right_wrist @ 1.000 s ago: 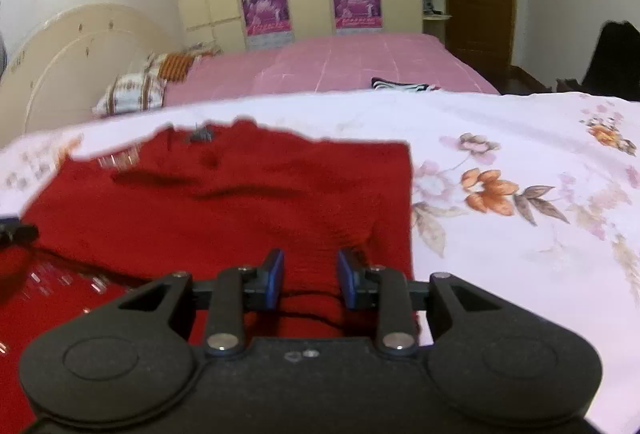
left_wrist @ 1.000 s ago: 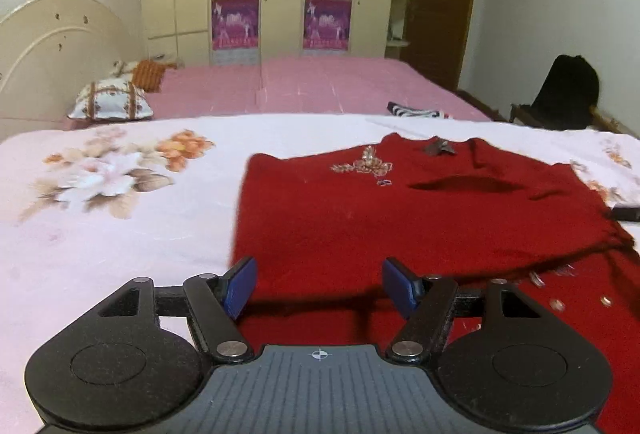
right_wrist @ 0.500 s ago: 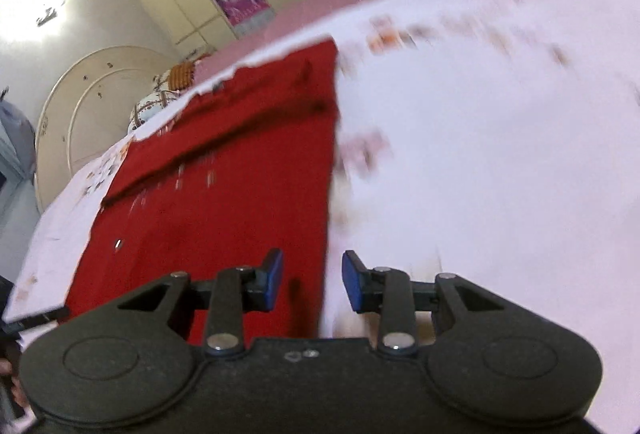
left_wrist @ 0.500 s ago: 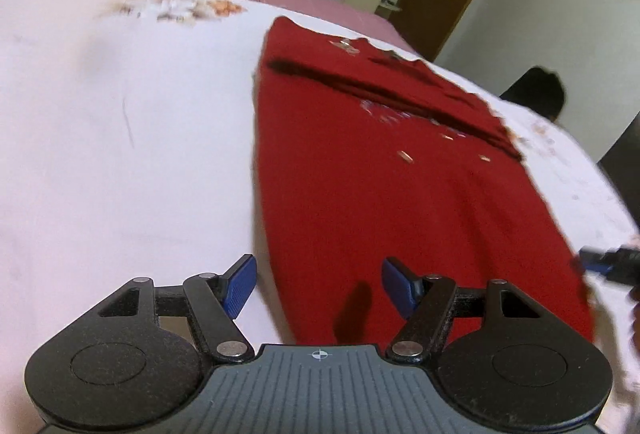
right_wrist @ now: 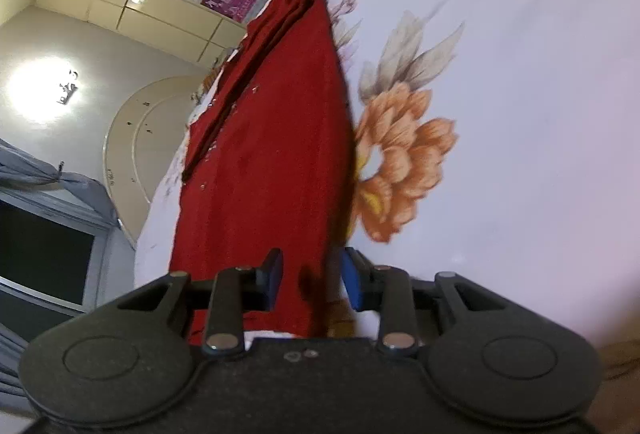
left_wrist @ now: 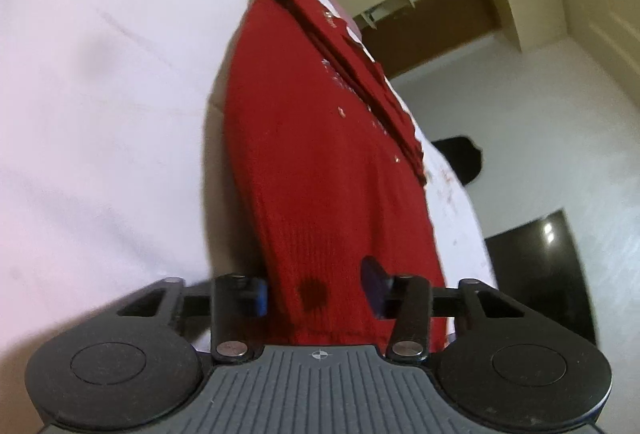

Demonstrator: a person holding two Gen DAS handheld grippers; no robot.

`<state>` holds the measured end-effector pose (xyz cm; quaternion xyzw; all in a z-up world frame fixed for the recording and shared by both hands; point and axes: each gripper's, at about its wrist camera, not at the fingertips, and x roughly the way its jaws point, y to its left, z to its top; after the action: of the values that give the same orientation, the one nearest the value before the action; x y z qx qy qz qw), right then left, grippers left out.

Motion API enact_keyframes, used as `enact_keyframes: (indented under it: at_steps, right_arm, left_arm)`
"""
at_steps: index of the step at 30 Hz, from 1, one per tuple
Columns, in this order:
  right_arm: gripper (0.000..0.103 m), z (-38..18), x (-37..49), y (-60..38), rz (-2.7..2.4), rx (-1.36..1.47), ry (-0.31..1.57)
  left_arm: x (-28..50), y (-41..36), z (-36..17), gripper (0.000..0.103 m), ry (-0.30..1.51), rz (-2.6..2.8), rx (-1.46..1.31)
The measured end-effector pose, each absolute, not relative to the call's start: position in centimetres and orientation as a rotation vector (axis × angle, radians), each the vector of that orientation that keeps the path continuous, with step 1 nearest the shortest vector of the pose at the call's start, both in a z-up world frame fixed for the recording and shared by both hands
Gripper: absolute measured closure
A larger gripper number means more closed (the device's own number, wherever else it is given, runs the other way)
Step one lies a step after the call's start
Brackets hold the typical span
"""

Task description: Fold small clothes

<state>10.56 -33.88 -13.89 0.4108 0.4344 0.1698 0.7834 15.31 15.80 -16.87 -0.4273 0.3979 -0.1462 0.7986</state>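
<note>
Two claws closing around red sweater (left_wrist: 320,174), unlabelled

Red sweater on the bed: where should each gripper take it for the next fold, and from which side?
Take the near hem, one corner each. The sweater lies flat and long on the sheet, hem toward the cameras. The left gripper comes in low over the hem at its outer edge, closing with cloth between its fingers; the right gripper does the same at the opposite edge.

The red sweater (left_wrist: 320,162) is matt ribbed knit (sparsely sequinned) on a smooth floral cotton bedsheet (right_wrist: 520,82).
</note>
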Motion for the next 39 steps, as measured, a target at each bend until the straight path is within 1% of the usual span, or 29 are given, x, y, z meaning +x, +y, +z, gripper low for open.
enact_keyframes:
  at_steps: [2, 4, 5, 6, 7, 10, 13, 15, 17, 18, 22, 25, 28, 31, 36, 39]
  right_arm:
    - [0.076, -14.0, 11.4, -33.1, 0.366, 0.875, 0.939]
    - [0.083, -13.8, 12.1, -32.7, 0.358, 0.85, 0.948]
    - [0.089, -13.6, 12.4, -32.4, 0.352, 0.821, 0.954]
    - [0.097, -13.3, 12.5, -32.3, 0.343, 0.787, 0.95]
    - [0.097, -12.8, 12.5, -32.2, 0.335, 0.751, 0.935]
    - [0.098, -10.3, 10.9, -32.8, 0.37, 0.686, 0.85]
    - [0.098, -8.4, 9.7, -33.5, 0.384, 0.63, 0.788]
    - [0.099, -9.6, 10.0, -33.9, 0.383, 0.624, 0.798]
    - [0.099, -12.3, 11.6, -33.5, 0.313, 0.592, 0.918]
    - [0.099, -12.5, 11.6, -33.5, 0.318, 0.612, 0.904]
    - [0.099, -10.6, 11.4, -33.3, 0.346, 0.61, 0.834]
    - [0.099, -9.1, 12.3, -33.5, 0.351, 0.585, 0.798]
    - [0.099, -7.2, 14.0, -33.6, 0.361, 0.551, 0.741]
    - [0.099, -5.5, 17.5, -33.8, 0.35, 0.532, 0.709]
    - [0.099, -2.2, 24.0, -33.3, 0.369, 0.513, 0.647]
    - [0.099, -0.7, 27.7, -33.0, 0.38, 0.537, 0.623]
  left_arm:
    - [16.0, 15.5, -17.2, 0.071, 0.865, -0.308, -0.907]
    - [16.2, 15.1, -17.3, 0.077, 0.869, -0.301, -0.897]
    - [16.3, 14.9, -17.2, 0.088, 0.875, -0.292, -0.882]
    - [16.3, 14.8, -17.2, 0.1, 0.88, -0.273, -0.863]
    - [16.1, 14.8, -16.9, 0.1, 0.871, -0.266, -0.86]
    - [13.8, 16.1, -14.5, 0.1, 0.757, -0.333, -0.876]
    - [13.5, 16.2, -14.3, 0.1, 0.775, -0.314, -0.815]
    - [14.1, 15.7, -16.2, 0.1, 0.858, -0.268, -0.765]
    - [14.0, 15.8, -17.1, 0.1, 0.847, -0.264, -0.798]
    - [13.9, 16.0, -16.9, 0.1, 0.843, -0.259, -0.807]
    - [14.0, 15.8, -16.2, 0.1, 0.829, -0.26, -0.805]
    - [14.8, 15.9, -14.9, 0.1, 0.78, -0.28, -0.817]
    - [17.1, 15.9, -13.2, 0.1, 0.749, -0.296, -0.787]
    - [20.2, 16.3, -10.9, 0.1, 0.705, -0.307, -0.776]
    - [27.2, 17.6, -6.2, 0.1, 0.635, -0.306, -0.754]
    - [31.8, 18.0, -4.7, 0.1, 0.631, -0.292, -0.738]
